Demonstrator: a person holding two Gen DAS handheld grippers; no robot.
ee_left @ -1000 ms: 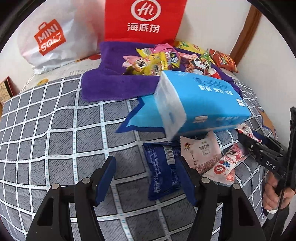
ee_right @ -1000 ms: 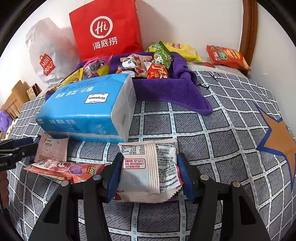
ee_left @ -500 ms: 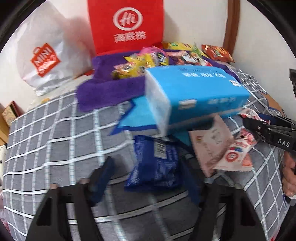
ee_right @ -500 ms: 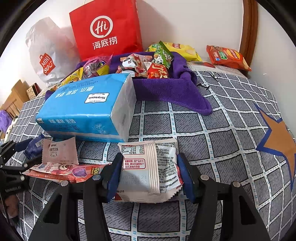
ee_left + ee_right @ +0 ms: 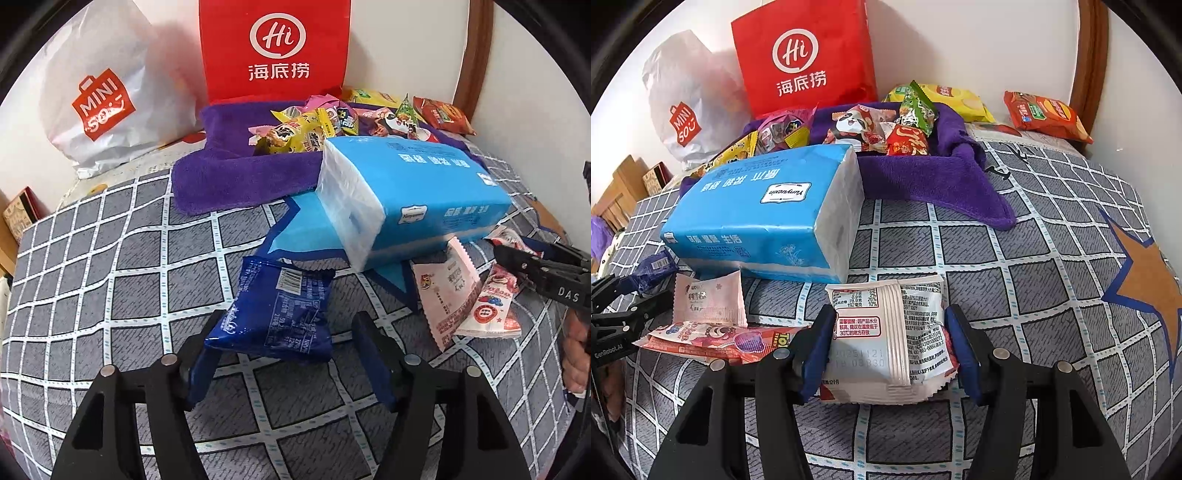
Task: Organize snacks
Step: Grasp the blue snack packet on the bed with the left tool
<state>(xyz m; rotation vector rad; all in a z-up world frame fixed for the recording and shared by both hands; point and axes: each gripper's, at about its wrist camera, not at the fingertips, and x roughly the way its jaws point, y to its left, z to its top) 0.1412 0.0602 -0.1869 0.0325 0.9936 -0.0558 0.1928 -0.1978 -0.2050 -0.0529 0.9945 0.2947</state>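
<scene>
Looking along my left gripper, I saw its jaws opening around a dark blue snack packet, the right pad clear of it. My right gripper clenched a white snack packet, with a blue tissue pack just ahead-left.

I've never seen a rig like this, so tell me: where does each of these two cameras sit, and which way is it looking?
Left wrist: behind the left gripper, looking down over the bed; a blue packet lies between its opening jaws, pads apart from it; a hand shows.
Right wrist: behind the right gripper, shut on a white packet; the other gripper shows at the left edge.
Both share the tissue pack, red bag and purple towel.
</scene>
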